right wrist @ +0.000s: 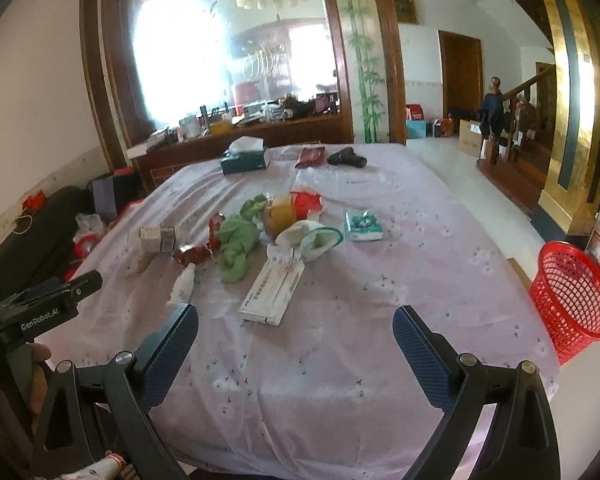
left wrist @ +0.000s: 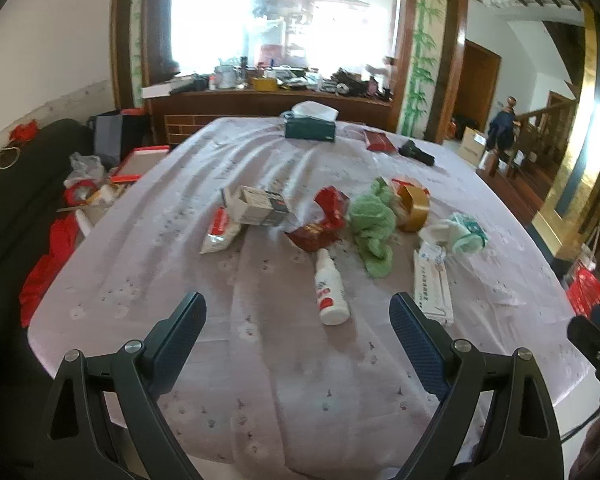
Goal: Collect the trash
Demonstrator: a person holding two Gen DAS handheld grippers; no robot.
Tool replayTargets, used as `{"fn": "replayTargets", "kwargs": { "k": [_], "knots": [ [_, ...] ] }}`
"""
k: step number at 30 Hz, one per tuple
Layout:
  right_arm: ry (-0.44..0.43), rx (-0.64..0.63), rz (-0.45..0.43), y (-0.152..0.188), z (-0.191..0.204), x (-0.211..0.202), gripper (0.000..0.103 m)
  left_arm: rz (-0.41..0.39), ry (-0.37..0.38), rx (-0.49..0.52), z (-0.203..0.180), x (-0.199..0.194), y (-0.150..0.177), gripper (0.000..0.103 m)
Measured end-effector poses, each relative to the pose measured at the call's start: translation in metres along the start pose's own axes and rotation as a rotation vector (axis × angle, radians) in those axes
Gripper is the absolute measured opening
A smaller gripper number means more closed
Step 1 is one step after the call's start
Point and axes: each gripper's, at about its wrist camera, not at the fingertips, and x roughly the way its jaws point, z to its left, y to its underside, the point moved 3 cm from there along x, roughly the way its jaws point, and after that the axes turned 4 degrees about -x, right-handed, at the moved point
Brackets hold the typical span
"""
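So the table (left wrist: 340, 420) with the lilac floral cloth has all the junk heaped around its middle, and the red mesh basket (right wrist: 572, 300) sits on the floor off the table's right edge, which I'd guess is where everything ends up. Both grippers hang over the near edge with nothing in them: left gripper (left wrist: 298, 320) has its jaws spread wide, right gripper (right wrist: 296, 334) same deal. The flat white box (right wrist: 274, 290) is the nearest piece to the right gripper, dead ahead and a touch left, long axis running away toward the pile. The white bottle (left wrist: 330, 290) lies just ahead of the left gripper, also pointing away from the near edge, cap end toward the red wrapper (left wrist: 320, 226). My read: right side takes the box since it's closer to the basket.
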Motion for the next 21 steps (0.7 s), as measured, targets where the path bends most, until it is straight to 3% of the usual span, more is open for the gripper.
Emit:
{"fn": "replayTargets", "kwargs": {
  "k": [4, 8, 11, 16, 21],
  "knots": [
    [0.001, 0.005, 0.022, -0.002, -0.001, 0.015, 0.099, 0.033, 0.02, 0.02, -0.006, 0.014, -0.001, 0.092],
    [-0.077, 0.025, 0.041, -0.006, 0.003, 0.037, 0.099, 0.09, 0.032, 0.01, -0.004, 0.037, -0.003, 0.092],
    [-0.072, -0.001, 0.074, -0.009, 0.009, 0.058, 0.099, 0.145, 0.055, -0.001, -0.002, 0.059, -0.004, 0.092],
    [-0.105, -0.014, 0.204, -0.006, 0.023, 0.108, 0.098, 0.188, 0.074, -0.003, 0.0, 0.087, -0.005, 0.092],
    [-0.125, 0.007, 0.277, -0.003, 0.028, 0.148, 0.094, 0.203, 0.064, 0.002, 0.004, 0.107, -0.006, 0.092]
  ]
}}
